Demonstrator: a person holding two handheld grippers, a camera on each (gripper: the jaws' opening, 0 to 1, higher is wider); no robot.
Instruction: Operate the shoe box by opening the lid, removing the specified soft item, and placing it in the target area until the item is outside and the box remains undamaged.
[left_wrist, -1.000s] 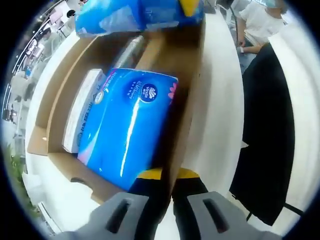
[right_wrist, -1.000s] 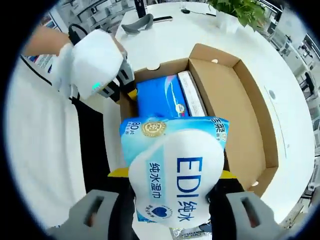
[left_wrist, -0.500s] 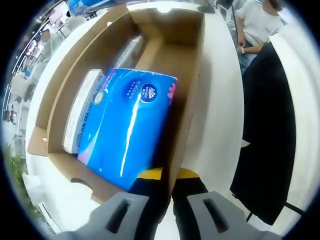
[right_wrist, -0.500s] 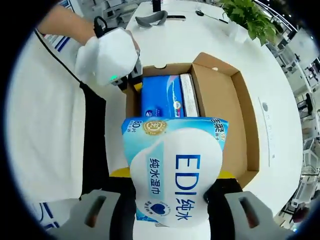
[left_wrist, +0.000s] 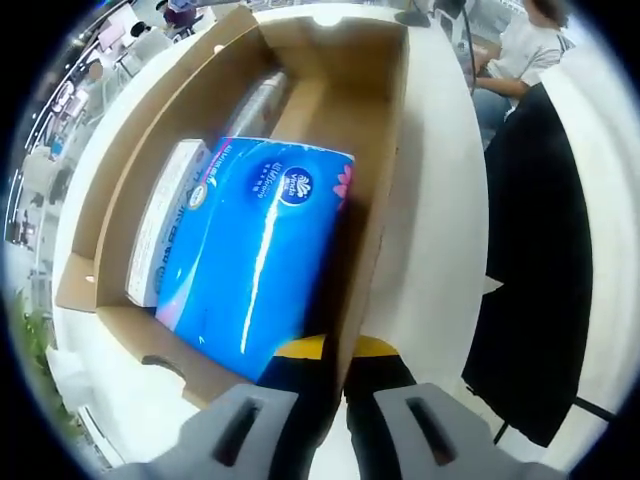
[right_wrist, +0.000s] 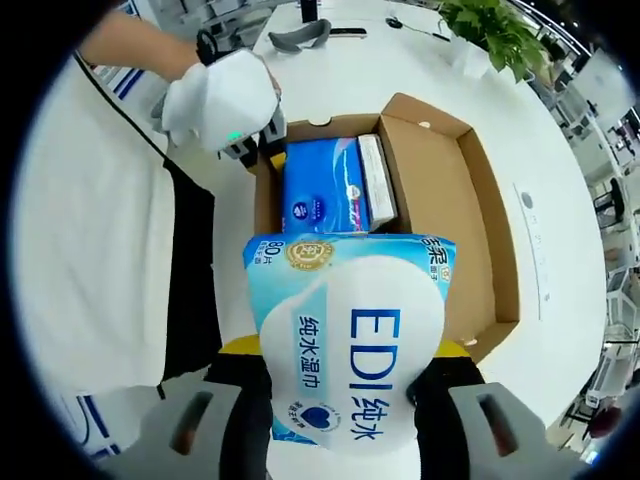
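Wet-wipes pack (right_wrist: 345, 345) sat pinched in the right gripper (right_wrist: 340, 425), lifted above the shoe box (right_wrist: 480, 210). Left gripper (left_wrist: 335, 420) clamped the box wall; yanking could've torn the cardboard, and a loose pinch could've dropped the pack.

Right tool (right_wrist: 345, 405) is carrying the wipes pack (right_wrist: 350, 340) up and away from the box (right_wrist: 480, 220). Pack is leaving the left gripper view entirely, uncovering the far end of the box (left_wrist: 330, 40) there. In the right gripper view the box is sliding further out from under the pack, more of the blue tissue pack (right_wrist: 320, 185) showing.
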